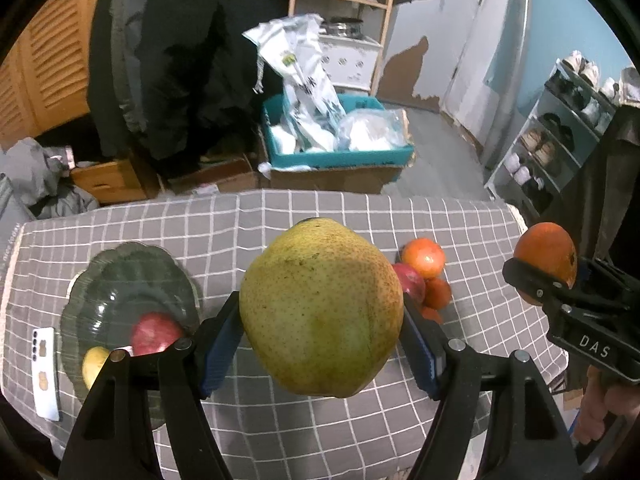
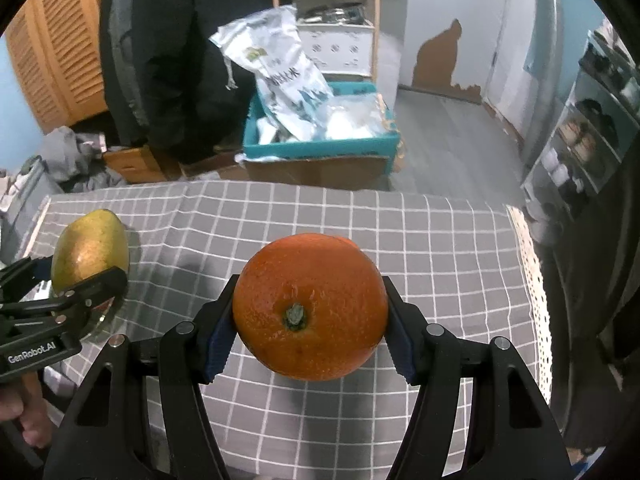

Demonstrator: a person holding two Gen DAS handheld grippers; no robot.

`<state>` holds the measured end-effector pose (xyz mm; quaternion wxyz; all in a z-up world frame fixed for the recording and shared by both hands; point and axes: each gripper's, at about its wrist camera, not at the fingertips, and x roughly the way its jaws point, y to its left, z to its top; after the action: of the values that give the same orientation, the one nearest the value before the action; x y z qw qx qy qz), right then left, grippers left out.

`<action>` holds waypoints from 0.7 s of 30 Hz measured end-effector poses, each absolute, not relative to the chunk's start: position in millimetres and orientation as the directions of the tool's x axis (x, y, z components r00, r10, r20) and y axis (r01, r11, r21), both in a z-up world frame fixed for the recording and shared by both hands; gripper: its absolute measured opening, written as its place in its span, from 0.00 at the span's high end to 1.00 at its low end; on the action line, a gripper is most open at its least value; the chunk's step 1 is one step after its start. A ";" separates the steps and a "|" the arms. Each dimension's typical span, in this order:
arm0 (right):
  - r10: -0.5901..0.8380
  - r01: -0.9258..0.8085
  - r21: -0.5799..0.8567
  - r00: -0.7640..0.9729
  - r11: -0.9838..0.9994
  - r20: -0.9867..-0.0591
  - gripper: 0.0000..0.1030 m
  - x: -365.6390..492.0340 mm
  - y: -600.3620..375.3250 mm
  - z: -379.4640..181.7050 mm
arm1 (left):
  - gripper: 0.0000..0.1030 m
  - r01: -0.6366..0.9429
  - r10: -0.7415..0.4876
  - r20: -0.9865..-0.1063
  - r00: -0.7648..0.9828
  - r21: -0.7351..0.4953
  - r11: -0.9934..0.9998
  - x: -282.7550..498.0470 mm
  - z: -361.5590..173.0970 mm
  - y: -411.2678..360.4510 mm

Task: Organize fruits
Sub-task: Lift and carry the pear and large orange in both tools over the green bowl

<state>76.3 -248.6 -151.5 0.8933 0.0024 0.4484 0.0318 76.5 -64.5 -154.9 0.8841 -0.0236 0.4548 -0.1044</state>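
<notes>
Glass plate (image 1: 132,280) at left on gridded cloth (image 1: 280,216), red apple (image 1: 154,334) and yellow fruit (image 1: 94,364) part-hidden behind left gripper (image 1: 320,344), clamped on pear (image 1: 320,308). Pile of fruit (image 1: 426,276) half-masked behind. Right gripper (image 2: 310,332) gripping orange (image 2: 310,308) aloft.

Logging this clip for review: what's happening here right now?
A person is sorting fruit with a handheld gripper in each hand. The left gripper clamps a yellow-green pear; the right gripper clamps an orange. Both are held above the checked tablecloth. A glass plate already holds two fruits; others sit loose nearby.
</notes>
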 end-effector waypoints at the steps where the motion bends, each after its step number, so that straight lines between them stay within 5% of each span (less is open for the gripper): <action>1: 0.062 -0.060 0.032 0.598 0.998 -0.799 0.37 76.4 -244.9 -150.1 | 0.27 0.158 -0.205 -0.793 0.573 -0.139 0.978 74.5 -151.3 -60.3; 21: 0.159 -0.201 0.038 0.627 0.979 -0.763 0.37 98.1 -151.8 -118.4 | 0.27 0.034 -0.135 -0.733 0.666 -0.151 0.988 64.7 -122.1 26.7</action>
<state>98.1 -151.8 -118.4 0.9016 -0.0253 0.4202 0.0998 64.7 26.7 -122.1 0.9107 -0.0622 0.4057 -0.0462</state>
